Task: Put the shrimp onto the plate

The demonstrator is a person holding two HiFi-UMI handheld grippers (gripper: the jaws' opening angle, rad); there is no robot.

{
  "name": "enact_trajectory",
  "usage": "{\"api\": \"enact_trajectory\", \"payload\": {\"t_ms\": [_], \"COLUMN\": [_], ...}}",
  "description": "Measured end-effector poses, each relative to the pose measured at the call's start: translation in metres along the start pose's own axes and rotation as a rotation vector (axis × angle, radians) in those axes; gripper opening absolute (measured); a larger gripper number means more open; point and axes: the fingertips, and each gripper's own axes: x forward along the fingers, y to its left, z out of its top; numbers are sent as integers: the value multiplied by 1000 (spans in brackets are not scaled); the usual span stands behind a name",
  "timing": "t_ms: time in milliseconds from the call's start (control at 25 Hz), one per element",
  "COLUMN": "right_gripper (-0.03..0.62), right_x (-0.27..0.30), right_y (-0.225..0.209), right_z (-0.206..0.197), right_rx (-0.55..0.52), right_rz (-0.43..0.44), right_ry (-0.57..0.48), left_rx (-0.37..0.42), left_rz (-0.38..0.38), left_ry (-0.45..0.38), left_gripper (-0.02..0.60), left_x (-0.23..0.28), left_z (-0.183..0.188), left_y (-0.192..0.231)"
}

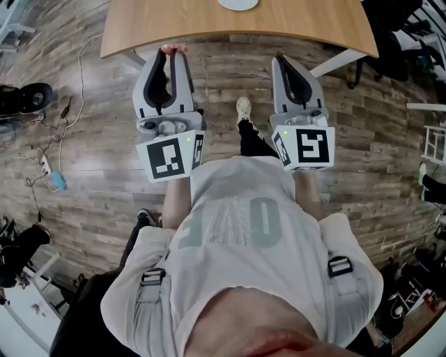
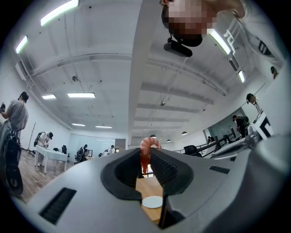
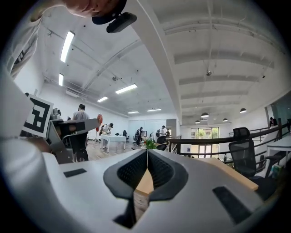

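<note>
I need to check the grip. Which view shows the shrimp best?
The left gripper view: the shrimp sits pinched between the left gripper's jaws, seen close. The head view shows only its pink end at the tips; the right gripper view, at most a tiny reddish speck.

The head camera looked steeply down, a round white plate [image 1: 237,4] at twelve o'clock. Both gripper cameras faced forward along their jaws; the left one shared that plate.
</note>
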Motion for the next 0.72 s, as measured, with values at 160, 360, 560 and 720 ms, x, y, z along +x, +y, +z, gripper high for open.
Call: {"api": "enact_trajectory", "payload": {"t_ms": [160,360,560,720], "right_gripper": [20,20,20,20], "right_x": [49,100,141,171], "right_y": [-30,-74,-103,-116], "right_z": [4,-8,-12,-11], "right_rx": [-9,-5,14,23], "right_rz": [21,31,56,84], "right_ry": [-10,21,26,18], "left_rx": [10,13,30,48], "left_rz": [60,106,150,166], "left_ry": [-13,-15,3,6], "left_gripper": [67,67,67,67], "left_x": [47,99,142,176], "left_z": [-8,-30,-42,-47], "left_y": [22,34,45,50]}}
